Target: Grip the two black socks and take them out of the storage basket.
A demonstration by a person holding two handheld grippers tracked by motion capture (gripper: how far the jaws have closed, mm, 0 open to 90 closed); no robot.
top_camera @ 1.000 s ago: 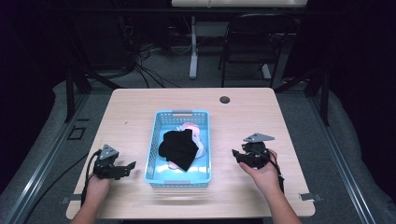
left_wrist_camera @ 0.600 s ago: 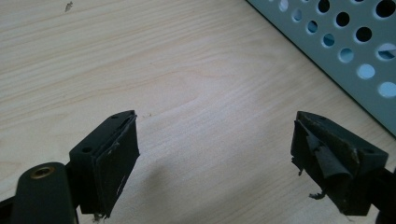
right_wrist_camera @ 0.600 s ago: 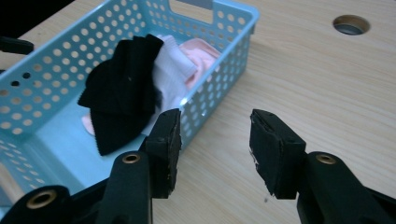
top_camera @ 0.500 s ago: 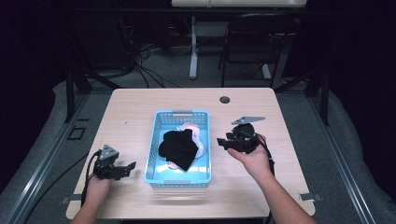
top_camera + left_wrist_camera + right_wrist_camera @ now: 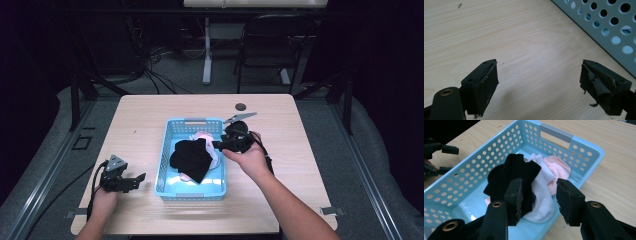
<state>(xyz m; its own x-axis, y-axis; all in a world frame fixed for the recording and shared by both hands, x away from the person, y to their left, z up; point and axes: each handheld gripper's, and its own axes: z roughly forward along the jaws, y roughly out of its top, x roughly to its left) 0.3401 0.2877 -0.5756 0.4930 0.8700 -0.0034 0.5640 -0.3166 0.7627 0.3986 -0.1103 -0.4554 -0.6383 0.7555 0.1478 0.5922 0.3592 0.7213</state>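
A light blue perforated basket [image 5: 172, 131] [image 5: 584, 147] stands in the middle of the wooden table [image 5: 140, 120]. Inside lies a black cloth [image 5: 190, 157] [image 5: 511, 173] on top of white cloth [image 5: 542, 197] and pink cloth [image 5: 202, 135] [image 5: 557, 168]. My right gripper [image 5: 219, 146] [image 5: 539, 200] hovers open over the basket's right rim, its jaws above the white cloth with nothing between them. My left gripper [image 5: 136, 181] [image 5: 539, 87] rests open on the table, just left of the basket's wall [image 5: 604, 27], holding nothing.
A small dark round disc [image 5: 241, 106] lies near the table's far edge. Bare tabletop stretches left and right of the basket. A chair [image 5: 272, 45] and cables [image 5: 160, 75] stand on the floor beyond the table.
My right gripper has moved from the table's right side leftward and forward, to above the basket's right rim. The left gripper has stayed put.
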